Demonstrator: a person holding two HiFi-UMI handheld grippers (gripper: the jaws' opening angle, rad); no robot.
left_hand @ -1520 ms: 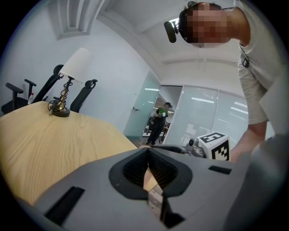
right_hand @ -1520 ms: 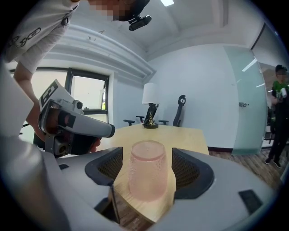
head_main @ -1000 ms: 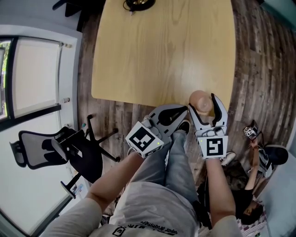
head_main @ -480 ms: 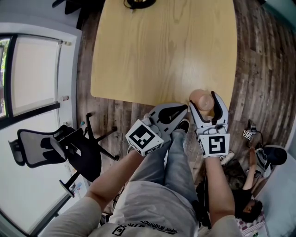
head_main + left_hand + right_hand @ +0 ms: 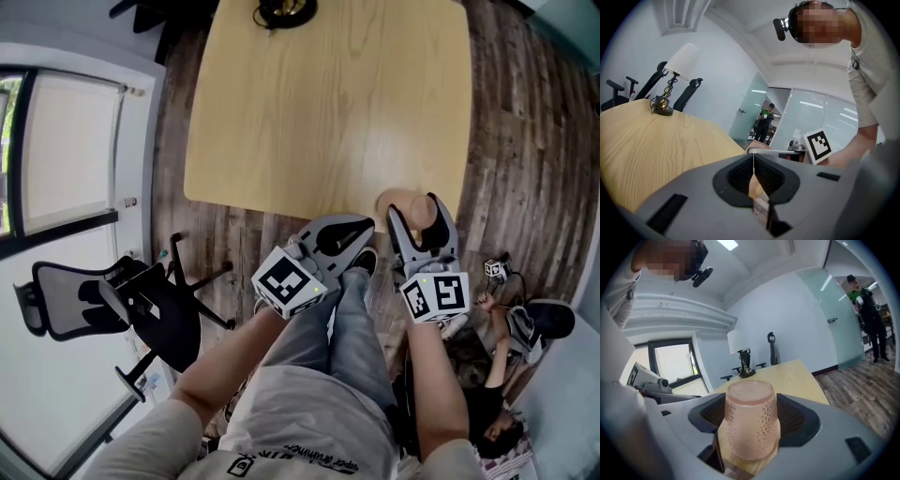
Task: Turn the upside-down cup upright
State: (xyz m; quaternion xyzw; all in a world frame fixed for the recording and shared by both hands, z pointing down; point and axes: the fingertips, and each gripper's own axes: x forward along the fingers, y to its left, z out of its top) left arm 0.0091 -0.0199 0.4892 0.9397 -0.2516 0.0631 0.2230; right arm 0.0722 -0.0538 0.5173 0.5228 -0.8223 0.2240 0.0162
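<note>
Rolled right gripper on upside-down cup

A light wooden table with a small lamp at its far edge stands on a dark plank floor, with a black office chair near a window at left and a person sitting on the floor at lower right.
</note>
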